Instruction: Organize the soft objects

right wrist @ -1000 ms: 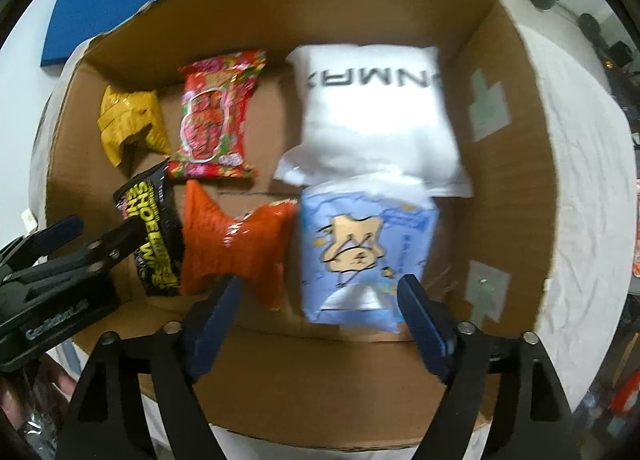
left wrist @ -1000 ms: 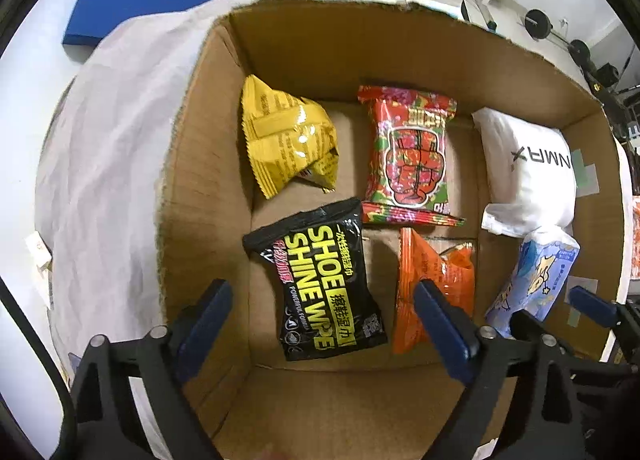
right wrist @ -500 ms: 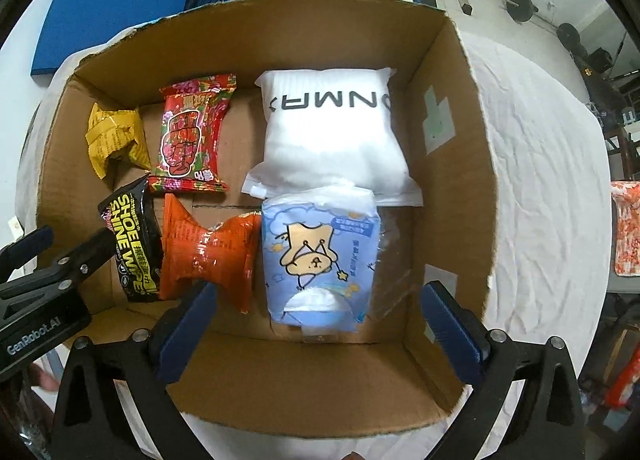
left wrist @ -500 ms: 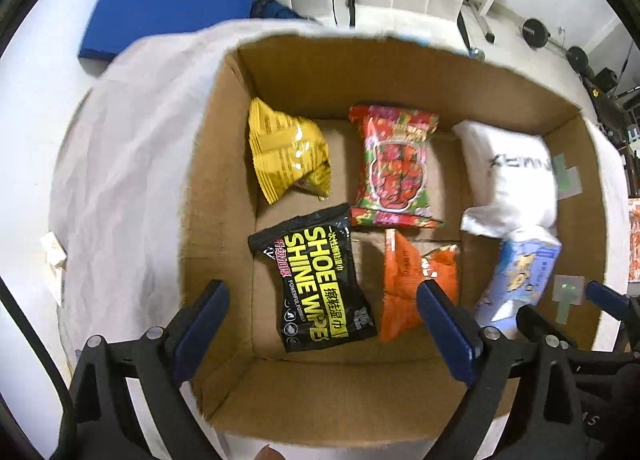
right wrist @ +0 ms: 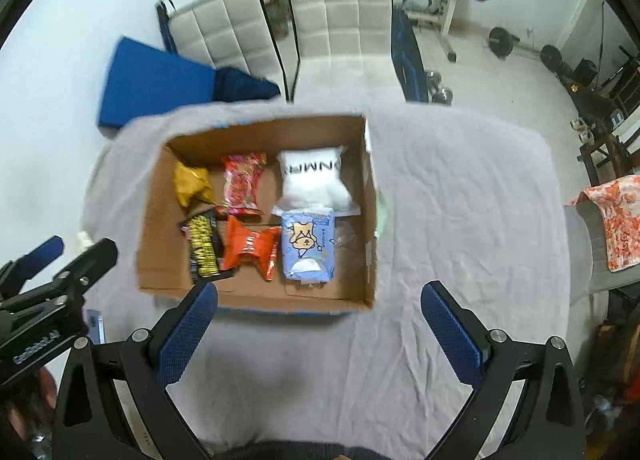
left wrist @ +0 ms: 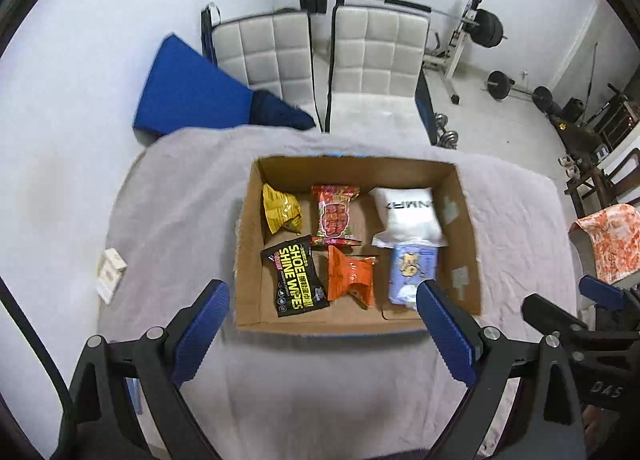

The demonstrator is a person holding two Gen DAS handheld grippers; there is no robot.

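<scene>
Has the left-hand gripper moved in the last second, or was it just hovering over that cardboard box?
Yes. The left gripper has pulled up and back: the brown cardboard box, which filled its view before, now looks small, with cloth and room visible around it.

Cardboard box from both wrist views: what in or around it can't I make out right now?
- Blue tissue pack: near end covered by the left gripper's right finger in the left view.
- Black wipes pack: label smeared by motion blur in the right view.
- White packet on the cloth: too small to identify.
- Pale patches on the box's right wall: unclear.
</scene>
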